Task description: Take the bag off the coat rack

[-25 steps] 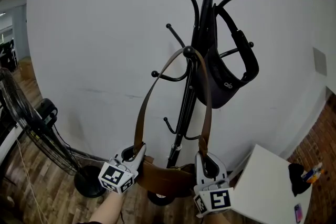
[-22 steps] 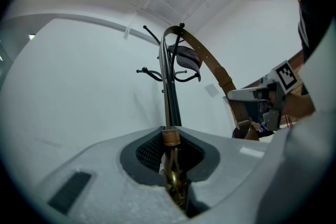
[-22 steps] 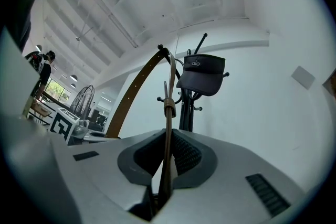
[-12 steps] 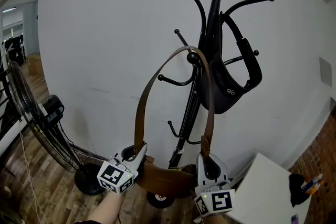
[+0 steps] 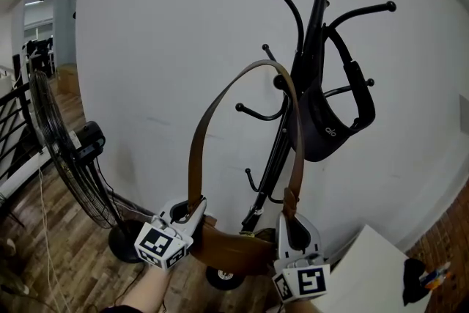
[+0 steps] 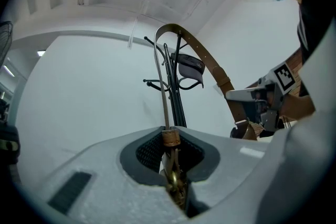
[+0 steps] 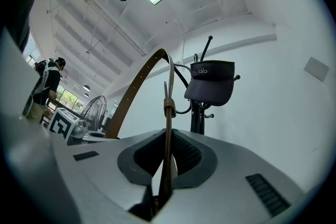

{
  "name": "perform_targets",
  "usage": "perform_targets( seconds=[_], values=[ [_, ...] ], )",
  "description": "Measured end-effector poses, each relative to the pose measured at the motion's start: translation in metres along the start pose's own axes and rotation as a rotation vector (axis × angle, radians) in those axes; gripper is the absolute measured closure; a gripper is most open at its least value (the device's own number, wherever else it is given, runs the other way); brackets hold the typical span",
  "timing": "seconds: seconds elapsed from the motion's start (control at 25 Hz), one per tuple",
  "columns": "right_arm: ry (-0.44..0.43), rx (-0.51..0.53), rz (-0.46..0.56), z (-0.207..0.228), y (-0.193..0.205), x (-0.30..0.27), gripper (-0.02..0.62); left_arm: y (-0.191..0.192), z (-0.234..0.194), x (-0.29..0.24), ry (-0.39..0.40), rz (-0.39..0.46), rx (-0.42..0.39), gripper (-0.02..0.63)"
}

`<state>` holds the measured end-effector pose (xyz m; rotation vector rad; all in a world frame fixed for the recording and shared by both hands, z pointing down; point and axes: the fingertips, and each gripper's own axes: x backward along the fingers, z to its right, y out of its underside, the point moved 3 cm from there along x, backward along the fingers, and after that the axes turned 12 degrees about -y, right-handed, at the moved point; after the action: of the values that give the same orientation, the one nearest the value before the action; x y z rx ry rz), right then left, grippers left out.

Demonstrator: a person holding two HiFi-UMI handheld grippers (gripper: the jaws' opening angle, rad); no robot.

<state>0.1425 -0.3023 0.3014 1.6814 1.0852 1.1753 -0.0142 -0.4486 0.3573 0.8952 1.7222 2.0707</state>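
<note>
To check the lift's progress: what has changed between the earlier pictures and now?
The brown leather bag strap has risen: its top, earlier resting on the black metal coat rack's hook knob, now arches just above it. Unchanged: the left hand-held gripper and right hand-held gripper stay shut on the strap's ends; the black visor cap hangs on the rack.

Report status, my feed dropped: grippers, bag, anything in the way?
Left gripper, right gripper both shut on strap. Bag hangs between them; strap loop at hook. Black visor alongside.
</note>
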Motion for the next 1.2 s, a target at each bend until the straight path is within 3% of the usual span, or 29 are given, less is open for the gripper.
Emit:
perform_targets(
  seconds=[0.6,0.96,1.2],
  values=[
    [-0.177,-0.073,0.038,-0.019,0.000,0.005,0.568,-0.006,0.005,0.061,-0.191,-0.065,-0.022,0.577],
    [-0.289,-0.142,0.025,-0.032,0.023,0.012,0.568,0.010,0.017,0.103,-0.326,-0.117,-0.057,0.577],
    [-0.354,-0.190,0.009,-0.039,0.041,0.021,0.568,0.015,0.031,0.129,-0.420,-0.150,-0.038,0.577]
  ],
)
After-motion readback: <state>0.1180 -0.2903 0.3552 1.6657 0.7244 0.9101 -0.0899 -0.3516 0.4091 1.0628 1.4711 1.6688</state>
